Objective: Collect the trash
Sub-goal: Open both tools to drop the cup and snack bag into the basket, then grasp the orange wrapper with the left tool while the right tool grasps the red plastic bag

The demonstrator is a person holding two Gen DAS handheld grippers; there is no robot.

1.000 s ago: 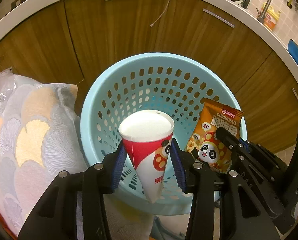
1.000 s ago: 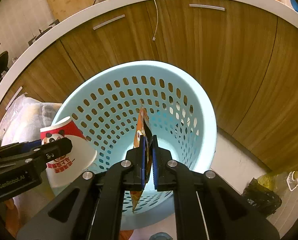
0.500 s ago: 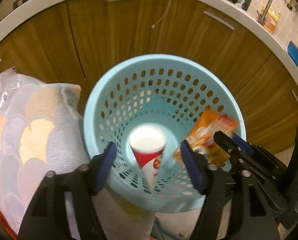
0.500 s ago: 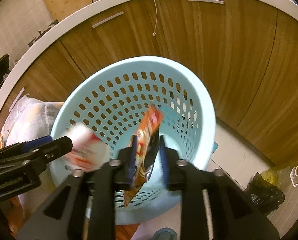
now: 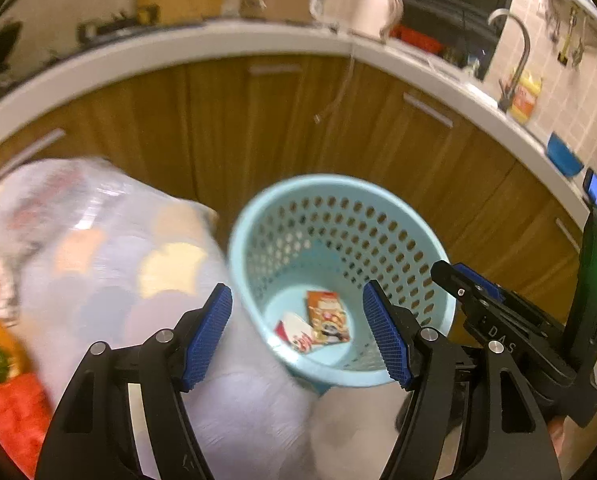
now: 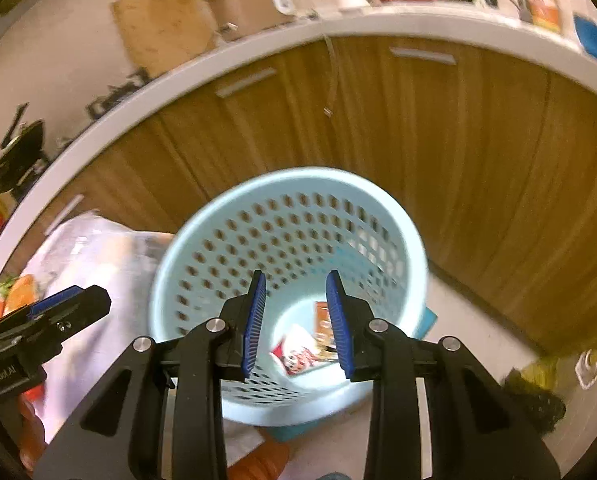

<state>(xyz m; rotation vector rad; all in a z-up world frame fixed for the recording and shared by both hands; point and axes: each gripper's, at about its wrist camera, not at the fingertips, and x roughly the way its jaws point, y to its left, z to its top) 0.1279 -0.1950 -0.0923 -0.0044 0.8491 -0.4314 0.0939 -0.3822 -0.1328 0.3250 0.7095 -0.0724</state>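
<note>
The drop is done: the red-and-white paper cone cup (image 5: 294, 332) and the orange panda-printed snack packet (image 5: 328, 318) both lie on the floor of the pale blue perforated plastic waste basket (image 5: 378, 376), side by side and seemingly touching, the cup to the left in the left wrist view. The left gripper (image 5: 298, 334) has just been opening and now stands wide apart with nothing between its fingers (image 5: 210, 332); the right gripper (image 6: 296, 318) has likewise just parted its fingers (image 6: 340, 320) to a narrower gap, also empty, and the trash seen between them lies far below in the basket. Both hover above and in front of the basket rim, which stands on the floor before the brown wooden cabinet doors (image 6: 478, 152) under the white counter (image 5: 178, 52). So this step reads as release completed and withdrawal. The next move, as I judge it, calls for finding more litter; none is plainly visible here, since the frames are blurred, so the grippers would need to turn away from the basket and search, keeping clear of the patterned bundle in clear plastic (image 5: 110, 248) just beside it
</note>
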